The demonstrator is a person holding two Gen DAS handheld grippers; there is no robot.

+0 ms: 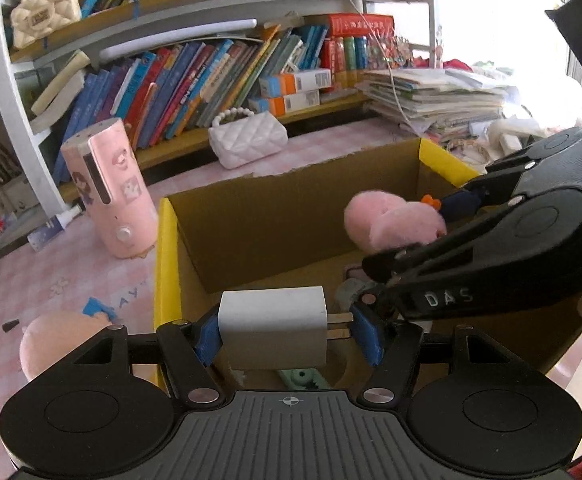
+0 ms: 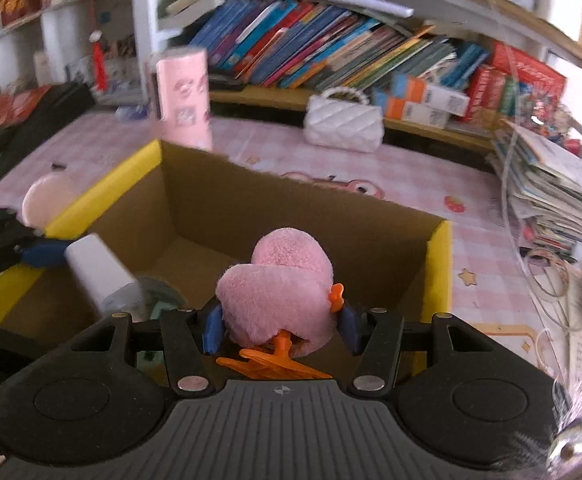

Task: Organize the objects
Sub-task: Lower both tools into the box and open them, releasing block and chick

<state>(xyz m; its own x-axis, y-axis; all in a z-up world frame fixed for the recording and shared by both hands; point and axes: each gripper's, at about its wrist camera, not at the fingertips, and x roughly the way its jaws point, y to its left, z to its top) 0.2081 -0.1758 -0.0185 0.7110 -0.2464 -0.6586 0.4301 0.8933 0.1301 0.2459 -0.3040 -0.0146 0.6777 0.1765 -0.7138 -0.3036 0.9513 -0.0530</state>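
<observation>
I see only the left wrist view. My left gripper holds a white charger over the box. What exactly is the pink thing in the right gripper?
Observer: A pink fluffy heart-shaped clip on an orange clamp; the right gripper is shut on it.
Operator: Is anything already inside the box near my charger?
Observer: Yes, a greenish round item lies on the floor of the cardboard box, right beside the white charger.
Operator: What is on the table beyond the far wall of the box?
Observer: A red cartoon print on the pink tablecloth.
</observation>
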